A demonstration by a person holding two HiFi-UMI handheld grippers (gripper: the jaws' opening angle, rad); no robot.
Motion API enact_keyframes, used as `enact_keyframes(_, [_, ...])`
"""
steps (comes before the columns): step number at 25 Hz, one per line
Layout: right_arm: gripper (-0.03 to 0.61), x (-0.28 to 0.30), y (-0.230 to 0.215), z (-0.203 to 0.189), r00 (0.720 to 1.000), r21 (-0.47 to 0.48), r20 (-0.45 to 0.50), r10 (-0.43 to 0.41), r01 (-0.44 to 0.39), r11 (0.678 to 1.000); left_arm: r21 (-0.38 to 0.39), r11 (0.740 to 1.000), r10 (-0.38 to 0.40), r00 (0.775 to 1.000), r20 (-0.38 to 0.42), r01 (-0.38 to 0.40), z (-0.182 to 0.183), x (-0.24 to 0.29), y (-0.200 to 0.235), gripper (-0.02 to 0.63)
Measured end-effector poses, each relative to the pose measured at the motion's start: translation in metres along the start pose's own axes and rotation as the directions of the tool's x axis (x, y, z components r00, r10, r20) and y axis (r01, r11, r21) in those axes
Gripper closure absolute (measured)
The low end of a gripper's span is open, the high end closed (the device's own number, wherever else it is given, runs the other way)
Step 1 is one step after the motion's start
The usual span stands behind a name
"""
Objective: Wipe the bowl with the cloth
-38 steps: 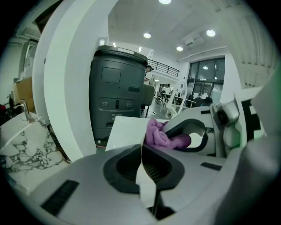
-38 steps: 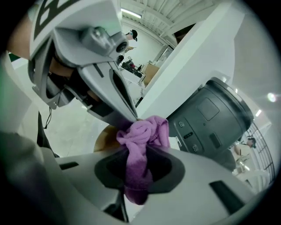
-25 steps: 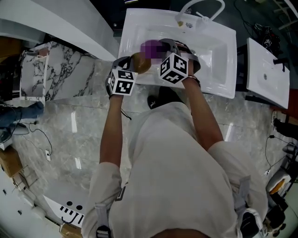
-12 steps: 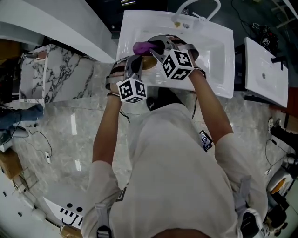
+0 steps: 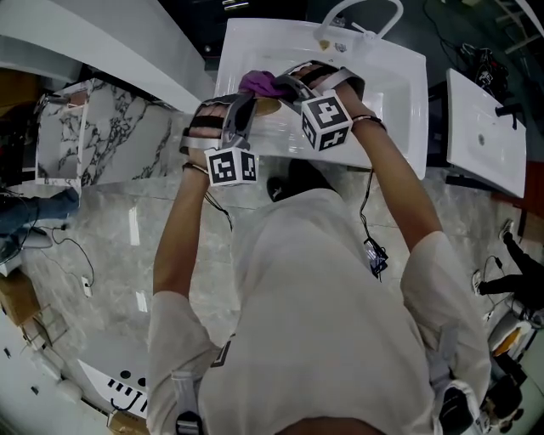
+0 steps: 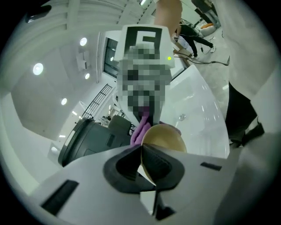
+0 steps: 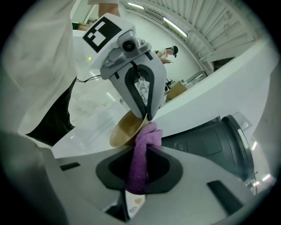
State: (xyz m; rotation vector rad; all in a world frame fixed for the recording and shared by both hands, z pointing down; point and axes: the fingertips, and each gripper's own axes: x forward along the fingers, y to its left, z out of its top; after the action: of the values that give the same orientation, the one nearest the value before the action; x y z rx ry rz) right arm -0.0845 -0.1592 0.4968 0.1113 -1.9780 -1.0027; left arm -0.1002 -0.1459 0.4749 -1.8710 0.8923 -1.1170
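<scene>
White sink [image 5: 399, 93] under bowl [image 6: 163, 135]; marble floor [image 5: 110, 229].

Grey marble floor [image 5: 110, 229] — white sink [image 5: 399, 93] ahead, another basin [image 5: 484, 127] right, marbled panel [image 5: 102, 136] left.

Left gripper [image 6: 140, 151]: bowl [image 6: 163, 135] stands edge-on, its rim clamped between the jaws. Right gripper [image 7: 141, 167] is just to the right, its tips facing the left gripper's. Cloth [image 7: 147, 136] is pinched between the right jaws, its forward end touching the bowl's rim. Both grippers are held above the sink [image 5: 399, 110], over its left part. Faucet [image 5: 367, 15] stands beyond both grippers, at the sink's far edge. Second basin [image 5: 484, 127] lies well off to the right gripper's right.
</scene>
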Motion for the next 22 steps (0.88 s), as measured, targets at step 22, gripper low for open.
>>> enact_keyframes(22, [0.535, -0.032, -0.02, -0.005, 0.974, 0.321, 0.132, -0.182, 0.132, 0.938, -0.848, 0.521, 0.119, 0.976, 0.181, 0.094, -0.038, -0.012, 0.06, 0.597])
